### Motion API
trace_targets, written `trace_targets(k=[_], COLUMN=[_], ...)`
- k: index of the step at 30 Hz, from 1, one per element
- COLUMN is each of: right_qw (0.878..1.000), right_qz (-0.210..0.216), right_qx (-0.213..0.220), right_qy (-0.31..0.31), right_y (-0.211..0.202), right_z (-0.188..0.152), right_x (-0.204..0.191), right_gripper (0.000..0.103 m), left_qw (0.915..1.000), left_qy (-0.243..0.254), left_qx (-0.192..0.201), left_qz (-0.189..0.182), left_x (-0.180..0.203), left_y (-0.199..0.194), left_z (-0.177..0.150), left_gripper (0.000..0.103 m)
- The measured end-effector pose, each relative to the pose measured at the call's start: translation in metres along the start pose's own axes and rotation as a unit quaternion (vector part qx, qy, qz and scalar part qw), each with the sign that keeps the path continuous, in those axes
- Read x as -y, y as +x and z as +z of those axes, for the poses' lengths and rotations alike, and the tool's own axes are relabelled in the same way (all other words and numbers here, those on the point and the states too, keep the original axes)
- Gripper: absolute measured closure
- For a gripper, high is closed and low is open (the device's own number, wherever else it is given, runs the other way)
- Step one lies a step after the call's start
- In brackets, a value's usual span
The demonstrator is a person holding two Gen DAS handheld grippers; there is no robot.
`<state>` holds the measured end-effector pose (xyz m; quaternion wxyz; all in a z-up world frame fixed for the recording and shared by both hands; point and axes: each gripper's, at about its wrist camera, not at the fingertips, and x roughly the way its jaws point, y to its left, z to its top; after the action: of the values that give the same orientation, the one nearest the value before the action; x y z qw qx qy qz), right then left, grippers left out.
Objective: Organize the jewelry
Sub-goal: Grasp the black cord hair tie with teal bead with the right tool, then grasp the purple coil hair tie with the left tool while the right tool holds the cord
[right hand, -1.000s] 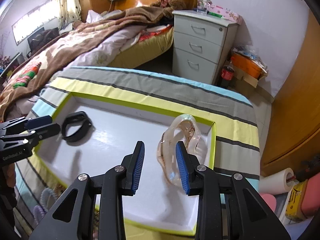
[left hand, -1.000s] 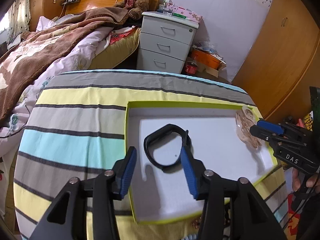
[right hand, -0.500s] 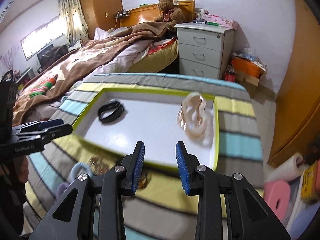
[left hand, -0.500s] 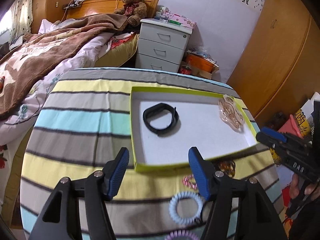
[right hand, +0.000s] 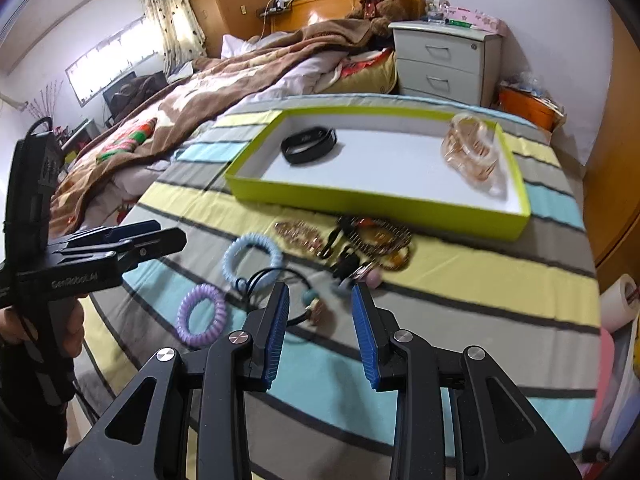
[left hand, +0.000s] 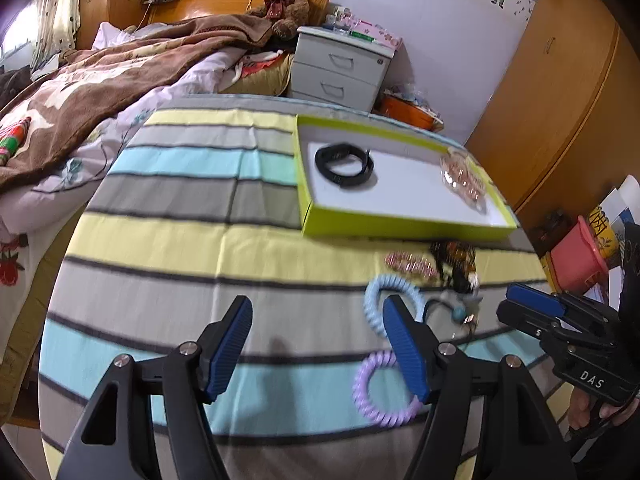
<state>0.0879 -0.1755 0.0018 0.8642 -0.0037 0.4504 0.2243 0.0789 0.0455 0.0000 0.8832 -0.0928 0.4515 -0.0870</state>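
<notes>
- My left gripper's (left hand: 316, 344) blue ribbed fingers (left hand: 230, 346) have just been spreading wider and stand released, nothing between them, just striped cloth underneath.
- Right gripper (right hand: 320, 332) has its blue fingers (right hand: 277, 334) parted too, gripping nothing; a dark cord hair tie with a teal bead (right hand: 280, 284) lies on the cloth just past the tips.
- The shallow lime-green cardboard tray with a white floor (left hand: 400, 226) sits further out on the striped bedspread-covered table (left hand: 192, 248).
- Inside the tray: a black rubbery wristband (left hand: 344, 164) toward its left end and a clear peach plastic hair claw (left hand: 460, 178) at the right end, well apart from each other.
- Still outside on the cloth, just in front of the tray: a pale blue spiral hair tie (right hand: 252, 258), a lilac spiral hair tie (right hand: 202, 316), a flat pink sparkly clip (left hand: 408, 264), and a dark tangle of amber-and-black pieces (right hand: 376, 240) that's too blurry for me to sort out.
- In the right camera I can see the left gripper off to the side with a hand (right hand: 52, 328) around its handle.
</notes>
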Motion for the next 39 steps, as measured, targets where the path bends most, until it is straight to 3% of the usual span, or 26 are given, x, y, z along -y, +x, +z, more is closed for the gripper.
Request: trace_targets(k=[16,20,39], right_qw=[0.999,0.998,0.996], right_qz=[-0.034,-0.05,-0.052], right_qx=[-0.026,-0.031,0.024], right_qy=[0.022,0.026,0.064], right_y=[0.028,0.029,-0.017], right_z=[-0.004,-0.007,-0.022], right_x=[-0.014,-0.013,0.013], right_gripper=[0.07,0.088,0.091], left_qw=[0.9999,0.9999,0.9982], left_qy=[-0.01,-0.008,0.039], left_qx=[-0.008,-0.013,-0.044], left_qz=[-0.007,-0.008,-0.011], left_x=[-0.011,-0.01,0.015], left_y=[-0.01,-0.009,0.004], left_z=[-0.028,-0.03,-0.039], left_gripper=[0.032,0.032,0.032])
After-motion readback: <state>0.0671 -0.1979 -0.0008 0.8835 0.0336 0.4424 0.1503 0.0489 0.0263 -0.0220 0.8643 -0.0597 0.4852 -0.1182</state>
